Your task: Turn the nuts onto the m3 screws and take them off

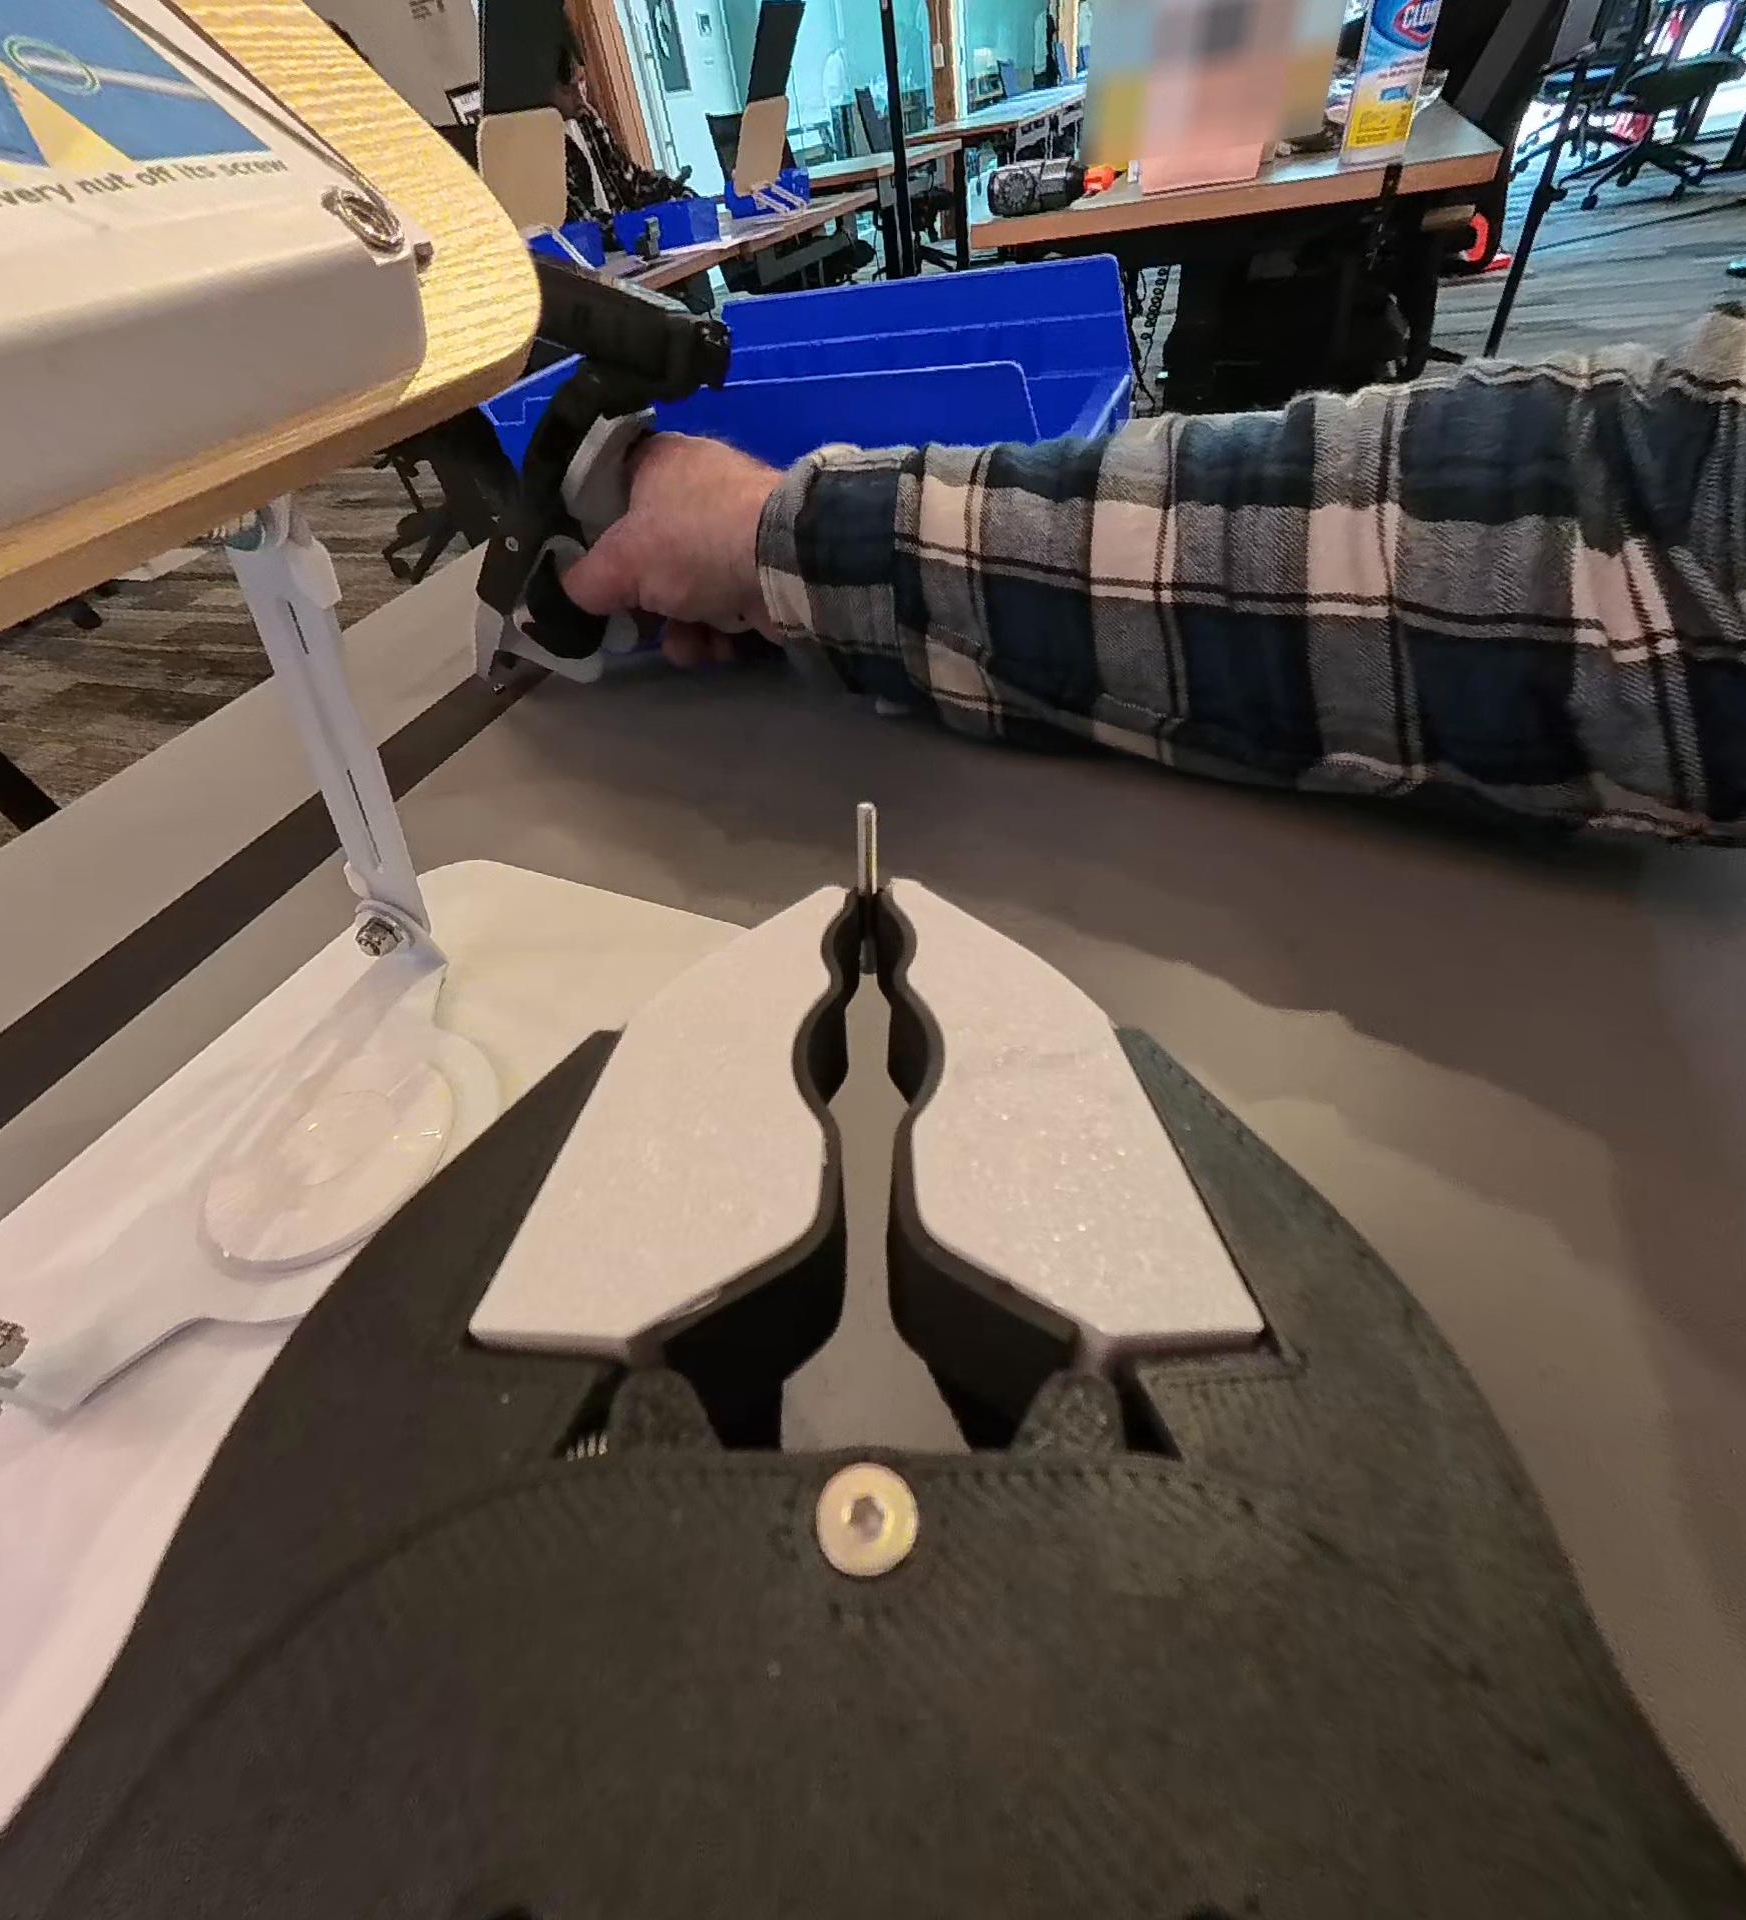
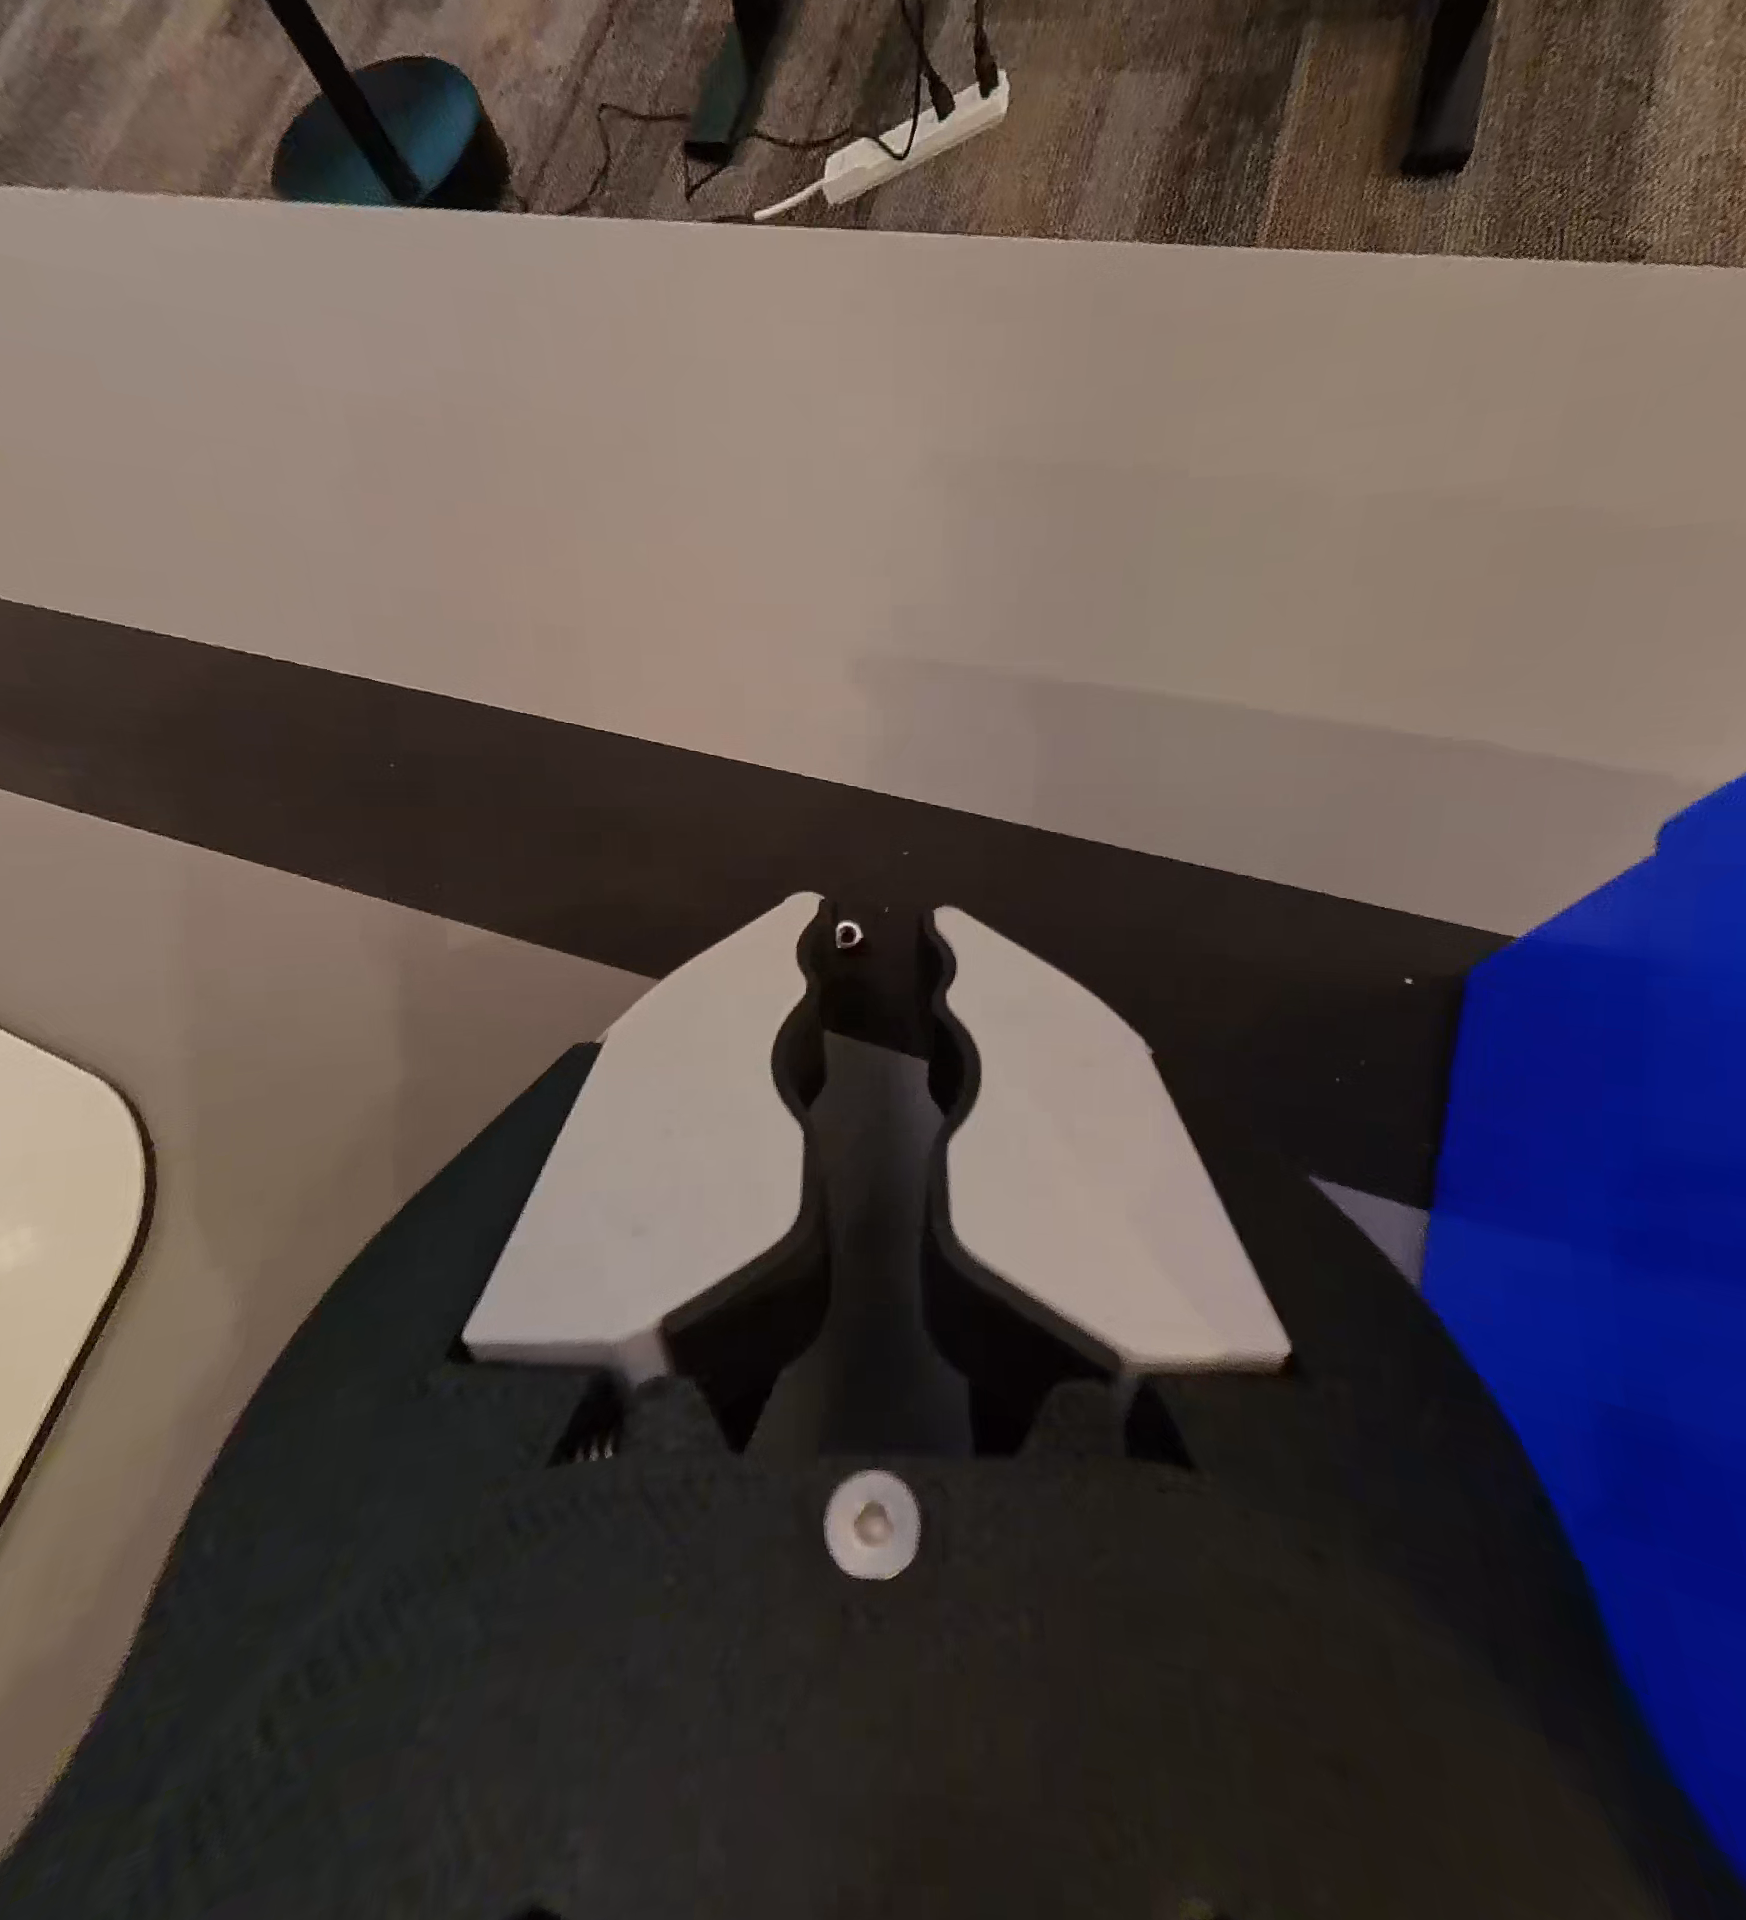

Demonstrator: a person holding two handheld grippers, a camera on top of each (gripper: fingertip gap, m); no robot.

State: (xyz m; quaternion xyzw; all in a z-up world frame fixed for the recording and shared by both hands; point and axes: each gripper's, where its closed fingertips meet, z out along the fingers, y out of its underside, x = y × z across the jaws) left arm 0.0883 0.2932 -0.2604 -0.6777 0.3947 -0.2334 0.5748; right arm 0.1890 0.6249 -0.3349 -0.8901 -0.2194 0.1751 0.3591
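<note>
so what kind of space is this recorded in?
Looks like an open-plan office or lab workspace: rows of desks with office chairs, blue parts bins on the grey worktable, and carpet with a power strip on the floor.

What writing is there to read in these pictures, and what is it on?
Wording not copied; only where it stands.
White panel with blue and yellow printed sheet, top left: one readable line.
Blue-and-white labelled tub, far desk: large brand readable, rest too small.
Right wrist view: none.
</note>
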